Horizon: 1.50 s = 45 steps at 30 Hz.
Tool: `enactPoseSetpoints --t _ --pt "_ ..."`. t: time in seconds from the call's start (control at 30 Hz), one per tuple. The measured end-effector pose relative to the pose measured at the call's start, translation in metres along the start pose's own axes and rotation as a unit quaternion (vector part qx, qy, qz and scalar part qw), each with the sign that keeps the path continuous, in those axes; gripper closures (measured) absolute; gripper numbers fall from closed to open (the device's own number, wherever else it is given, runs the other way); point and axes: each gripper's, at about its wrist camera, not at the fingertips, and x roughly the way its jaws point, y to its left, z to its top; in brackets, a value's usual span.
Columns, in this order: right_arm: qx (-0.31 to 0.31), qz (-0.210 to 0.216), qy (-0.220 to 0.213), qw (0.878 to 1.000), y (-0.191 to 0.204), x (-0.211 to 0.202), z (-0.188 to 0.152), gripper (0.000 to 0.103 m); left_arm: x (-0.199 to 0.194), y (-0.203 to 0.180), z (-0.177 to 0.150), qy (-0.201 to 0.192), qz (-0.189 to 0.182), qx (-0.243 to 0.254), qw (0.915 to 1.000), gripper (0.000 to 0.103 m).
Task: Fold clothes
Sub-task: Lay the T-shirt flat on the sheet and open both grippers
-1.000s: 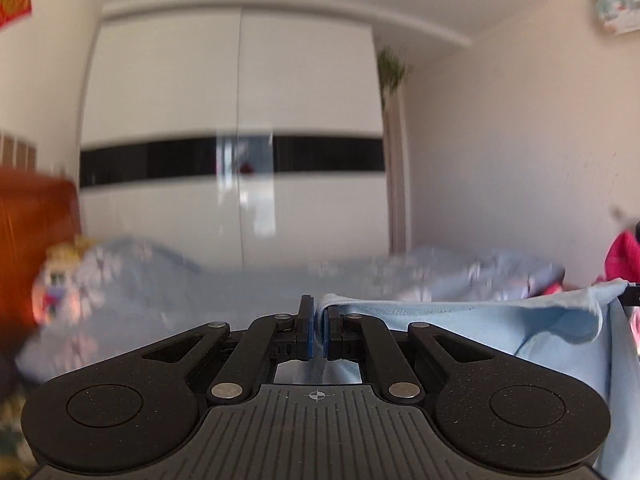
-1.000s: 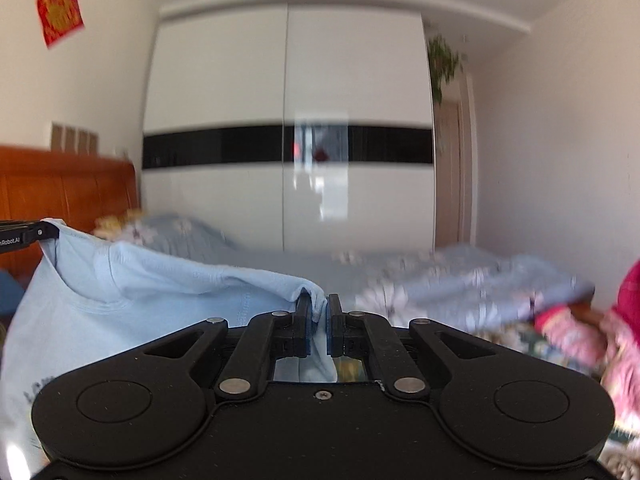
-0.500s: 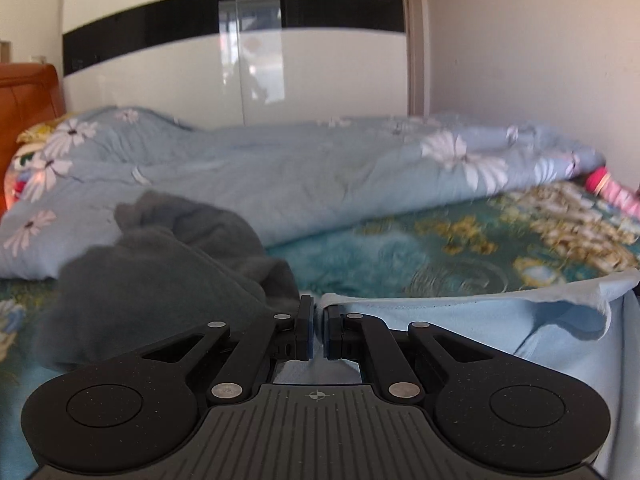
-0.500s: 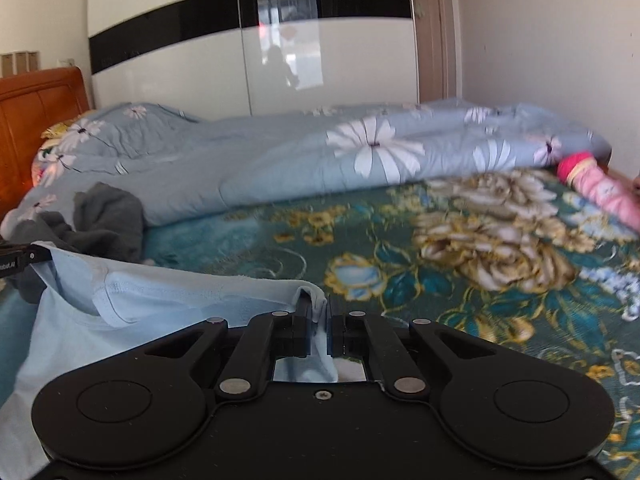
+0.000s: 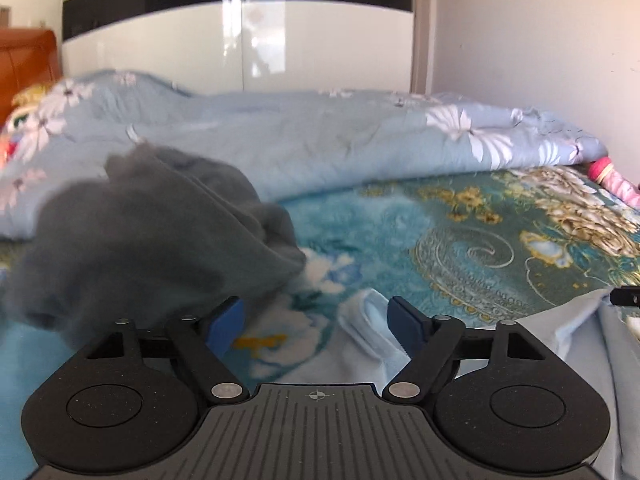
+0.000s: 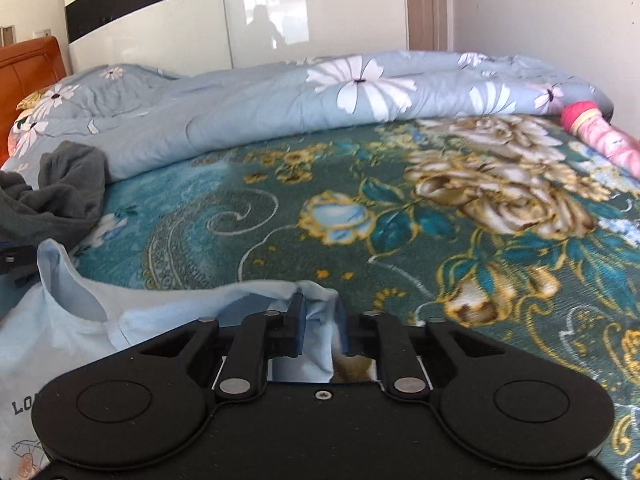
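While the left gripper (image 5: 316, 320) is gaping wide, shirt (image 5: 372, 320) edge lying loose between its fingers at lower centre, right gripper (image 6: 320, 320) is parting slightly around shirt (image 6: 80, 320) fabric, only its view showing printed lettering lower left.

Shirt (image 6: 72, 320): soft matt cloth, showing wrinkles.
Wardrobe (image 6: 280, 16): glossy, reflecting light.
Gripper (image 5: 316, 322): matt black plastic.

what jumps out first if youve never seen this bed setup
The light blue shirt lies at the near edge of the flowered bedspread, a fold between the right gripper fingers. The left gripper is wide open beside a gray garment, with a floral quilt bunched behind.
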Motion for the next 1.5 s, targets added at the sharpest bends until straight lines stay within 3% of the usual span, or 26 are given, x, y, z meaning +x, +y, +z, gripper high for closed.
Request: enactPoseSetpoints --t 0.03,0.1,0.2,0.27,0.43,0.47,0.53,0.57,0.7,0.8,0.87,1.07,1.3,1.5 --pt "0.0 0.0 -0.004 1.0 0.0 -0.005 0.001 0.083 -0.007 0.007 0.004 -0.007 0.008 -0.008 0.9999 0.014" --pt "0.003 0.004 -0.019 1.0 -0.002 -0.017 0.002 0.075 -0.015 0.022 0.012 -0.014 0.042 -0.048 0.9979 0.0" --pt "0.006 0.008 -0.039 0.999 0.0 -0.036 0.0 0.073 -0.012 0.049 0.019 -0.013 0.075 -0.14 0.9872 0.001" --pt "0.002 0.014 -0.045 0.999 0.003 -0.045 0.0 0.072 -0.002 0.066 0.019 -0.005 0.075 -0.212 0.9745 0.001" --pt "-0.022 0.023 -0.06 0.998 0.013 -0.063 -0.001 0.066 0.032 0.099 0.021 0.006 0.063 -0.327 0.943 0.001" --pt "-0.027 0.024 -0.062 0.997 0.014 -0.066 -0.001 0.066 0.041 0.106 0.021 0.016 0.063 -0.349 0.9349 0.002" --pt "-0.033 0.026 -0.064 0.997 0.015 -0.069 -0.001 0.065 0.053 0.117 0.02 0.03 0.078 -0.375 0.9231 0.016" --pt "-0.036 0.026 -0.065 0.997 0.016 -0.071 -0.001 0.065 0.058 0.122 0.019 0.037 0.088 -0.386 0.9177 0.03" --pt "-0.047 0.014 -0.066 0.997 0.013 -0.072 -0.003 0.063 0.069 0.133 0.025 0.035 0.113 -0.368 0.9223 0.069" --pt "-0.043 0.007 -0.061 0.997 0.008 -0.07 -0.005 0.063 0.069 0.142 0.036 0.017 0.12 -0.356 0.9266 0.082" --pt "-0.043 0.004 -0.06 0.997 0.006 -0.07 -0.005 0.063 0.063 0.15 0.053 -0.014 0.132 -0.34 0.931 0.084" --pt "-0.055 -0.004 -0.054 0.997 0.001 -0.07 -0.008 0.063 0.032 0.189 0.118 -0.1 0.179 -0.317 0.926 0.085" --pt "-0.059 -0.006 -0.049 0.997 0.0 -0.066 -0.012 0.063 0.037 0.204 0.131 -0.046 0.225 -0.246 0.9415 0.082" --pt "-0.054 0.004 -0.043 0.998 0.006 -0.063 -0.017 0.063 0.041 0.216 0.141 0.0 0.263 -0.184 0.9471 0.082"
